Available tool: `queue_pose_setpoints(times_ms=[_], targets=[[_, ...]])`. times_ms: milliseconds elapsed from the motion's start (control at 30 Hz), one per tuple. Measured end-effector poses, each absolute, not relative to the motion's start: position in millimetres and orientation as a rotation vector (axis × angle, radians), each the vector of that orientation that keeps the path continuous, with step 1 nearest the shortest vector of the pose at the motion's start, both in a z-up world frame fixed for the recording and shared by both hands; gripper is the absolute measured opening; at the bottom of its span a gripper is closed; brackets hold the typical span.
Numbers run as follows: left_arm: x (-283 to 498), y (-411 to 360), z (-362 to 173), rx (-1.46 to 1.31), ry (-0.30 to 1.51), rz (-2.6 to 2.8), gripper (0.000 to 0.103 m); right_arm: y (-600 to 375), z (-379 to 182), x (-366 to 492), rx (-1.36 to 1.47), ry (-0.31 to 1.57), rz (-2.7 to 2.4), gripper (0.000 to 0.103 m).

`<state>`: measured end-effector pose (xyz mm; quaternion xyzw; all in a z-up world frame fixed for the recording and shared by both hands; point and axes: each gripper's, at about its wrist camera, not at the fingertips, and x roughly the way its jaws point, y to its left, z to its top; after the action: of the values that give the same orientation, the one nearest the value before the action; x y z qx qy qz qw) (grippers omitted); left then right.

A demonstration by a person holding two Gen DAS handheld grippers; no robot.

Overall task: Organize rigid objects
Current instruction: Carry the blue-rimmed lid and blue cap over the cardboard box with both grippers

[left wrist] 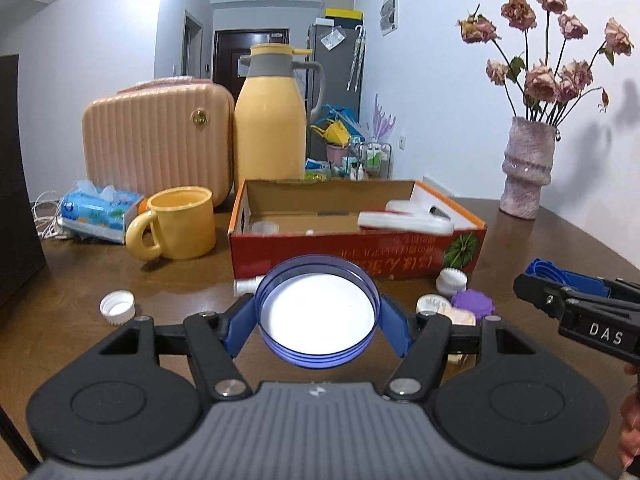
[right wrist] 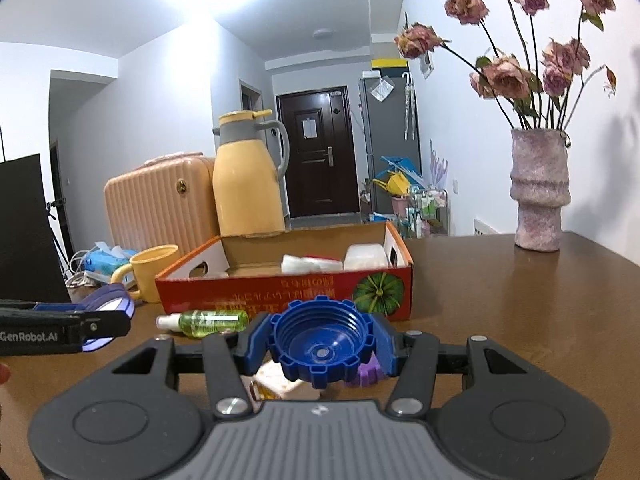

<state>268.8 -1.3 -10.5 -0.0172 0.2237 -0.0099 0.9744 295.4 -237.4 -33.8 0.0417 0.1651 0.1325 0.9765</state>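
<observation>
The left gripper (left wrist: 317, 316) pinched a translucent blue lid (left wrist: 317, 312) with a white inside, its 2 blue pads pressed on the rim at 9 and 3 o'clock, the hollow side facing the camera. The lid hung above the brown table (left wrist: 192, 280), just in front of the red cardboard box (left wrist: 356, 254). The right gripper (right wrist: 322, 350) clamped a dark blue ribbed cap (right wrist: 322, 350) the same way, hollow side toward the camera, held over the table short of the box.

In the left wrist view, a white cap (left wrist: 117, 307) lay on the table at 9 o'clock of the held lid. At 3 o'clock sat a white ribbed cap (left wrist: 452, 280), a purple cap (left wrist: 476, 302) and a cream lid (left wrist: 432, 306), close together. A yellow mug (left wrist: 180, 224) stood at 11 o'clock, beside a tissue pack (left wrist: 100, 214).

In the right wrist view, a green spray bottle (right wrist: 208, 322) lay on its side against the box front, at 10 o'clock of the blue cap. White pieces (right wrist: 320, 262) rested inside the box. A yellow thermos (right wrist: 248, 176) and a pink case (right wrist: 160, 204) stood behind it, a vase (right wrist: 538, 196) of dried roses at 2 o'clock.
</observation>
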Motion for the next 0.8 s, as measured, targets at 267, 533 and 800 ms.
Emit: queue_pose_setpoints(times_ms=[267, 533, 800], targets=[[288, -6, 11, -0.033, 0.406, -0.012, 0.067, -229, -13, 318, 0.066, 0.290, 0.277, 0.052], [321, -7, 23, -0.060, 0.384, 0.009, 0.067, -224, 1, 353, 0.092, 0.276, 0.271, 0.052], [355, -8, 26, -0.092, 0.372, 0.030, 0.067, -222, 0, 389, 0.104, 0.285, 0.267, 0.052]])
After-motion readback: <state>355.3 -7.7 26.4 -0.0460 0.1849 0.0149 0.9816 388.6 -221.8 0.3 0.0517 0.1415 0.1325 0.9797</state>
